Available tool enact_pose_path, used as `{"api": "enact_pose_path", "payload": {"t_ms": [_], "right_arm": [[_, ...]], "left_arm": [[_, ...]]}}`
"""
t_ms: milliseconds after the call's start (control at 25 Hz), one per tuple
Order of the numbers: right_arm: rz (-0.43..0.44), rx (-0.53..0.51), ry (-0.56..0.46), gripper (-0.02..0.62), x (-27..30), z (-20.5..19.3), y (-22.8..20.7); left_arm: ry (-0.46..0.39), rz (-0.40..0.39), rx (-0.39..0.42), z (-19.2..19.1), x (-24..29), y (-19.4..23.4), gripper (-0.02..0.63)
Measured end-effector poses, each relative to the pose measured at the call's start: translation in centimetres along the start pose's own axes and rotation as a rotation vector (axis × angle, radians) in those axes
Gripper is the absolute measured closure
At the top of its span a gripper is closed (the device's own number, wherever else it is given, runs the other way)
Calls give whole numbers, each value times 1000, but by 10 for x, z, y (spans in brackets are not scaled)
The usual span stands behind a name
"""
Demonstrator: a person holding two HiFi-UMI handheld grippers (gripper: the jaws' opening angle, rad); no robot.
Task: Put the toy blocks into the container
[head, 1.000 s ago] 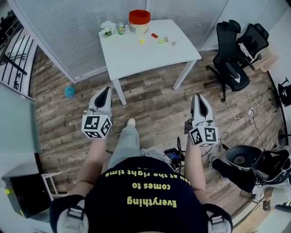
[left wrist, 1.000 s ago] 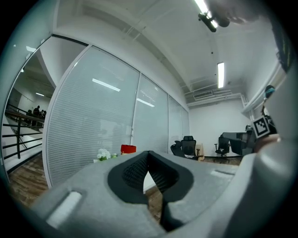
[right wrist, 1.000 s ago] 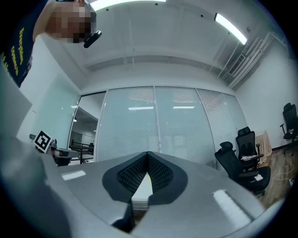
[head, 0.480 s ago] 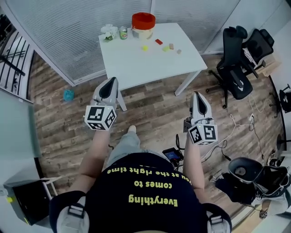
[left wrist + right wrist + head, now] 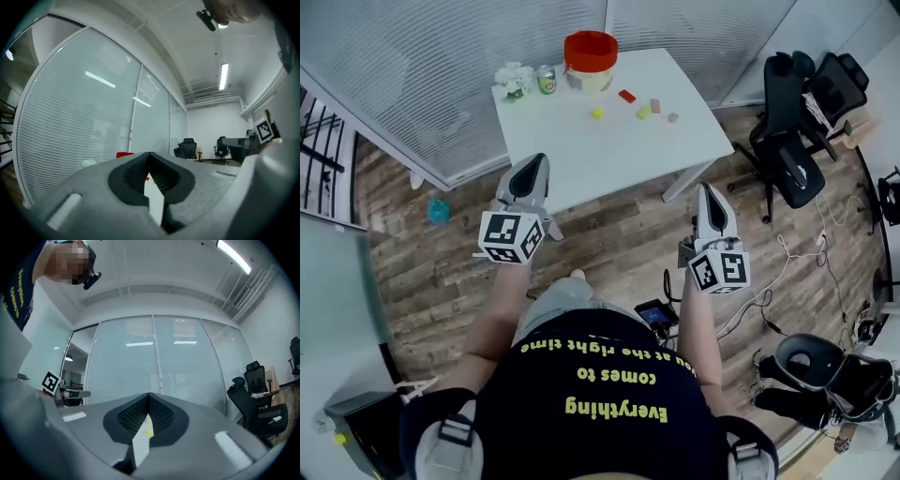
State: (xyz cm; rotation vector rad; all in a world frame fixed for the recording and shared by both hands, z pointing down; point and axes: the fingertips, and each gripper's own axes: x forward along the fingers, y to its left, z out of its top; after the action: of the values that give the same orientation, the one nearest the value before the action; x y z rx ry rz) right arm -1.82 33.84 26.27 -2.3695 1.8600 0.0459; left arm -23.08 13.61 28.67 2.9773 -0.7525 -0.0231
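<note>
Several small toy blocks lie on the white table (image 5: 581,150) at the far side: a yellow one (image 5: 596,113), a red one (image 5: 626,96), a green one (image 5: 644,112) and two pale ones beside them. The container (image 5: 591,58) with a red rim stands behind them at the table's back edge. My left gripper (image 5: 533,163) is shut and empty, held level at the table's near left corner. My right gripper (image 5: 709,191) is shut and empty, over the floor off the table's near right corner. Through the right gripper's (image 5: 149,395) jaws the yellow block (image 5: 148,431) shows far off. The left gripper (image 5: 149,154) faces the table.
A drink can (image 5: 546,80) and white flowers (image 5: 512,77) stand left of the container. Black office chairs (image 5: 794,141) are to the right, with cables on the wood floor. A glass wall with blinds (image 5: 441,75) runs behind the table. A blue object (image 5: 439,210) lies on the floor at left.
Both grippers have moved forward towards the table, still shut; the left one has reached the table's near corner. The table and blocks sit closer in the head view.
</note>
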Motion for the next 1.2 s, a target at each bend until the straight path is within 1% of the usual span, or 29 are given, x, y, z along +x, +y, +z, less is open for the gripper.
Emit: {"api": "enact_pose_path", "payload": {"t_ms": [200,320,480,880,1200], "right_arm": [[-5,-2,4,591,45,-8,2],[-4,-20,14,591,66,-13,5],[-5,-16,21,591,89,-20,7],[-9,-13,46,591,127,-34,11],[9,-9,56,591,146,-40,13]], "left_arm": [[11,-10,-2,-3,32,31,607],[19,-23,-6,-6,48,44,607],[20,-36,-13,-9,66,59,607],[31,-41,-35,-18,88,92,607],[39,-37,-31,-21,96,103,607]]}}
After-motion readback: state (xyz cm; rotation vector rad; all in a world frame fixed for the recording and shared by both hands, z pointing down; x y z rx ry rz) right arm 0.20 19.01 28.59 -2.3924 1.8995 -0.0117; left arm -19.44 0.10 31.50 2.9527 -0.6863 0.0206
